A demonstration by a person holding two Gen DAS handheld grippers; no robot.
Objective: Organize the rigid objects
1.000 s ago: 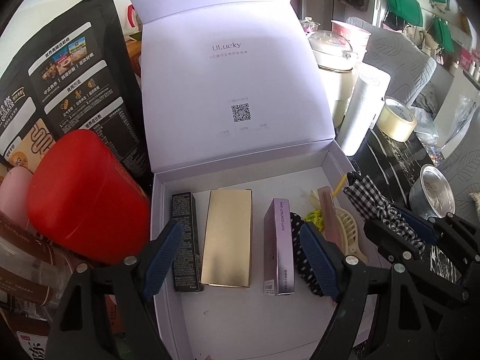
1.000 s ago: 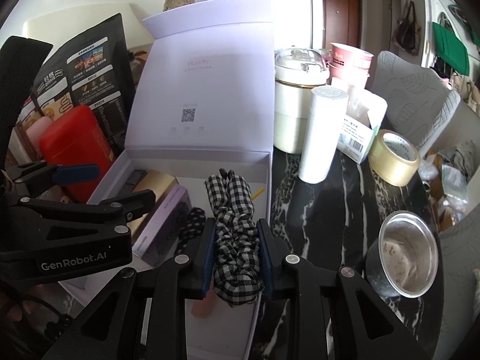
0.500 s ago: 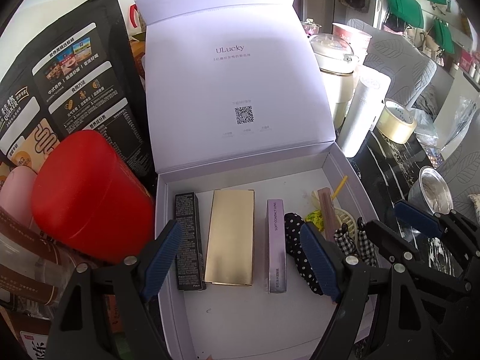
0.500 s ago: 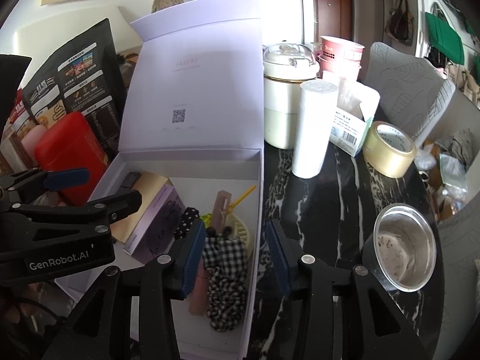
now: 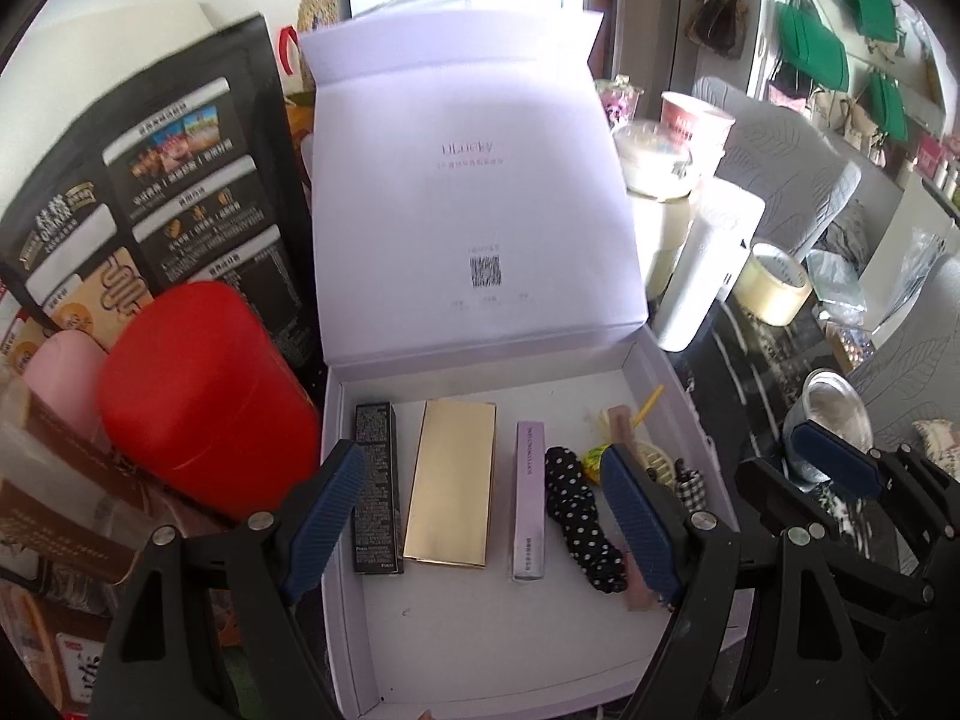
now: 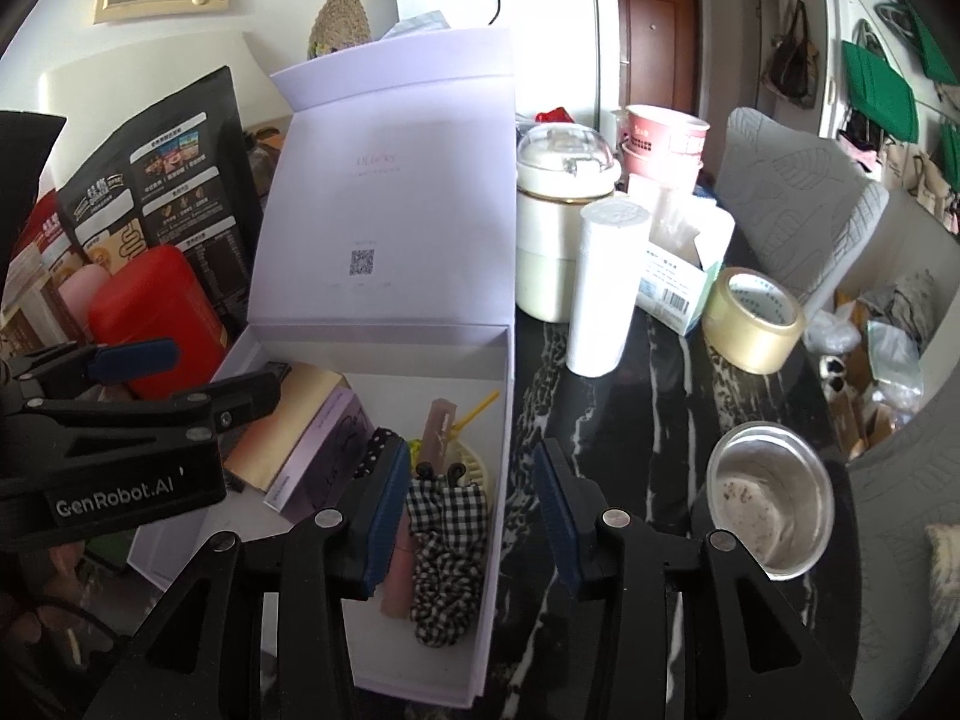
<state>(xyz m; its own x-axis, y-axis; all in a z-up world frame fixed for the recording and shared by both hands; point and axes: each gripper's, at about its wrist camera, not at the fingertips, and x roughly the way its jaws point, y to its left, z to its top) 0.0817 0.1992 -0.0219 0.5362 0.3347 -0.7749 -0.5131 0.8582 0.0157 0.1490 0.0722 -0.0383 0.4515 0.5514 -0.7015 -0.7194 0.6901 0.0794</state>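
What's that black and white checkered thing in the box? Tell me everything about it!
The checkered scrunchie is a soft, crumpled fabric hair tie in black-and-white gingham. It lies inside the pale purple box, against its right wall, near the front. Its top overlaps a cream round comb-like piece, and a brown stick lies along its left side. The right gripper is open above it, not pressing it.

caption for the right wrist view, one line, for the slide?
Right claw open above the lavender box, checked scrunchie lying inside by its right wall, steel cup on the black table.
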